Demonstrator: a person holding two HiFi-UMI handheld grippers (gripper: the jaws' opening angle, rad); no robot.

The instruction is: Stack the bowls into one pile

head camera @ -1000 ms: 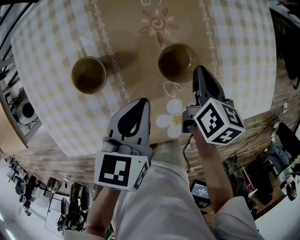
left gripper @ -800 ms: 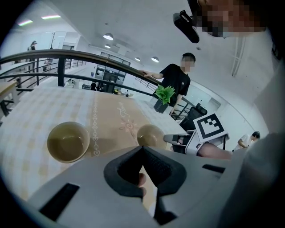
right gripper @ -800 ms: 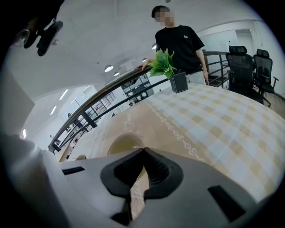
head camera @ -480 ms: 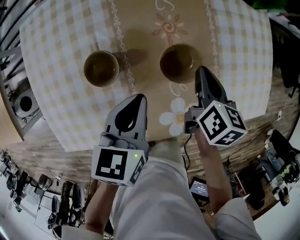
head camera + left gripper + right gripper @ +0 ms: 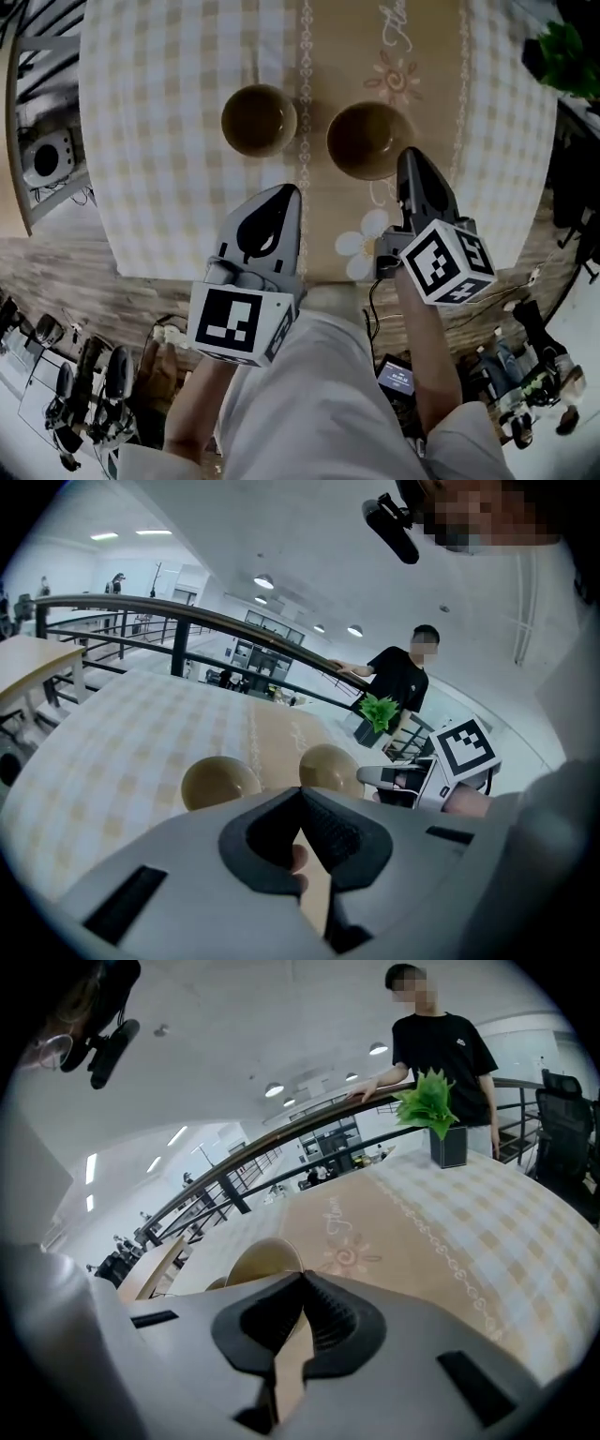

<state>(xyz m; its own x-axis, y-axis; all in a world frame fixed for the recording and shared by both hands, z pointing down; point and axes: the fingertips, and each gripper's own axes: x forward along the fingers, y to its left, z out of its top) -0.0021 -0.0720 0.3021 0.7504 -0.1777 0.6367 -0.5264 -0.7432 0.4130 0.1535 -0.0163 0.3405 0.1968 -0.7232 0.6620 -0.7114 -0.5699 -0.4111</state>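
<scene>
Two brown bowls stand apart and upright on the checked tablecloth [image 5: 169,141]: the left bowl [image 5: 259,120] [image 5: 217,782] and the slightly larger right bowl [image 5: 367,141] [image 5: 330,766] [image 5: 265,1262]. My left gripper [image 5: 289,191] [image 5: 300,791] hovers shut and empty, short of the left bowl and a little to its right. At the near right rim of the right bowl my right gripper [image 5: 408,153] [image 5: 302,1275] is also shut with nothing in it. Whether it touches the rim I cannot tell. The left gripper view also shows the right gripper [image 5: 375,776].
A tan runner [image 5: 337,56] with flower prints crosses the table's middle. A potted green plant [image 5: 567,56] [image 5: 431,1101] stands at the far right edge. A person [image 5: 441,1044] [image 5: 398,682] stands by the railing [image 5: 141,607] beyond the table. The table's near edge [image 5: 216,277] lies under my grippers.
The head view has swung, so both bowls now sit nearer the middle of the picture. Both grippers stay shut and hold much the same places near the bowls.
</scene>
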